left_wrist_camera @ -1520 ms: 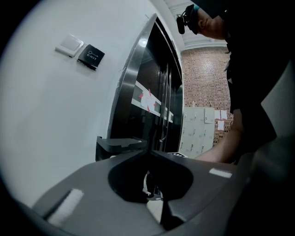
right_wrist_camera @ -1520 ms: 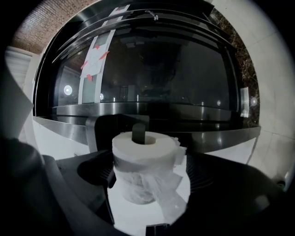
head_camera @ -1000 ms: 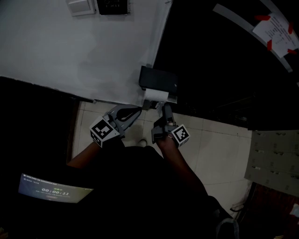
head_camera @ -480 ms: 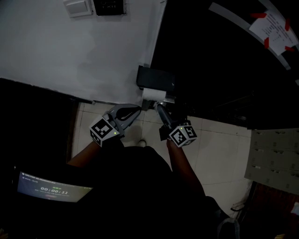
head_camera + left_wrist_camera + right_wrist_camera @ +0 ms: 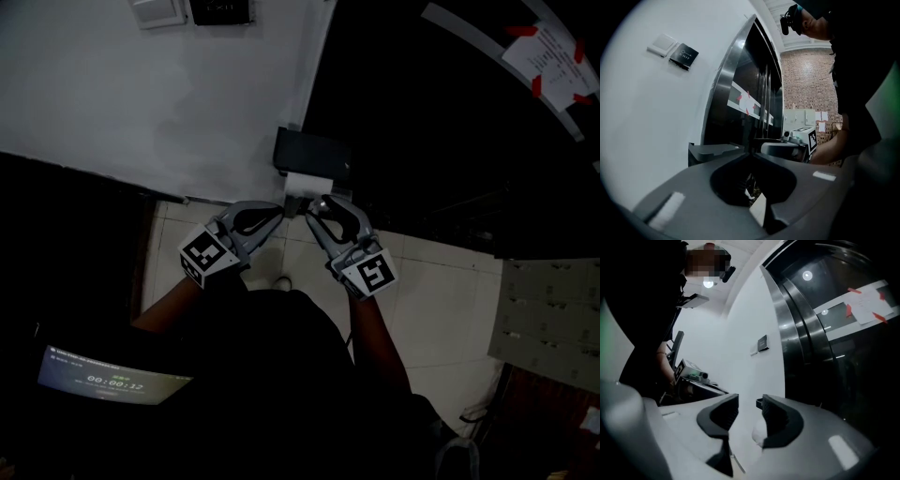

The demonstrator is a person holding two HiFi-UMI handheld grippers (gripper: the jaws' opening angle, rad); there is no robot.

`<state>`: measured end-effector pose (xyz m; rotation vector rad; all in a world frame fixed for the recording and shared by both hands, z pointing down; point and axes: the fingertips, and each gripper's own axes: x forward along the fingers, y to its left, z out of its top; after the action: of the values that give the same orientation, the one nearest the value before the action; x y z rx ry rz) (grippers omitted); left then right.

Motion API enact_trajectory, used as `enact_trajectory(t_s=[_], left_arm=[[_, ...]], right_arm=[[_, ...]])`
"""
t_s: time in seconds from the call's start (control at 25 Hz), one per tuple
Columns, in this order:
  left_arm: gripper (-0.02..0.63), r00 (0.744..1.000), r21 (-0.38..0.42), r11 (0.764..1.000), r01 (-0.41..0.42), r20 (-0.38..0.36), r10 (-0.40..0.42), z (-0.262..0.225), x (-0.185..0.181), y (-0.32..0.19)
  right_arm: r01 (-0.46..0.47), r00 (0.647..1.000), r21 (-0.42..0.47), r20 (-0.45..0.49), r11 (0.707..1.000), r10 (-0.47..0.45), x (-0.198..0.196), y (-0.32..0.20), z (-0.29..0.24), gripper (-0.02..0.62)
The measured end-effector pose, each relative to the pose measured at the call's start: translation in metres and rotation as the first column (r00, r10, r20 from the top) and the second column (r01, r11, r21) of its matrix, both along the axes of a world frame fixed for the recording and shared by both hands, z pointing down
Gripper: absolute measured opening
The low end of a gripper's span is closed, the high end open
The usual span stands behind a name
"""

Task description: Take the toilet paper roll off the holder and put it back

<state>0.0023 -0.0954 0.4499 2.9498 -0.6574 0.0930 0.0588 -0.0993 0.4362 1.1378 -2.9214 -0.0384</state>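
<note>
The holder [image 5: 315, 154] covers most of the roll [image 5: 307, 185].

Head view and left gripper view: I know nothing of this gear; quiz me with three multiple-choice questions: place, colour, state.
1. Where is the toilet paper roll? A at the dark holder; B in a basket; C on a table.
2. What colour is the roll? A red; B white; C green.
3. How does the left gripper hold its jaws? A wide apart; B clamped on a cup; C tips together.
Key: A, it sits against the holder; B, it shows white; C, the tips meet.
</note>
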Motion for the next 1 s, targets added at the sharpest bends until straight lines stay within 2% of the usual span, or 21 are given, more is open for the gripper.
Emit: enact_trajectory(t_s=[0.08, 0.12, 1.0], left_arm=[[0.003, 1.0, 0.0, 1.0, -0.002, -0.003, 0.002, -0.001, 0.001, 0.0], [0.003, 1.0, 0.0, 1.0, -0.003, -0.003, 0.003, -0.001, 0.001, -0.001], [0.003, 1.0, -0.006, 1.0, -0.005, 0.001, 0.005, -0.002, 0.003, 0.0]], right_arm=[[0.022, 1.0, 0.001, 0.009, 1.0, -0.022, -0.004, 0.003, -0.004, 0.037], [0.025, 1.0, -0.003, 0.012, 1.0, -0.025, -0.004, 0.002, -0.005, 0.0], [0.066, 0.996, -0.061, 0.056, 0.996, -0.063, -0.013, 0.003, 0.005, 0.0]])
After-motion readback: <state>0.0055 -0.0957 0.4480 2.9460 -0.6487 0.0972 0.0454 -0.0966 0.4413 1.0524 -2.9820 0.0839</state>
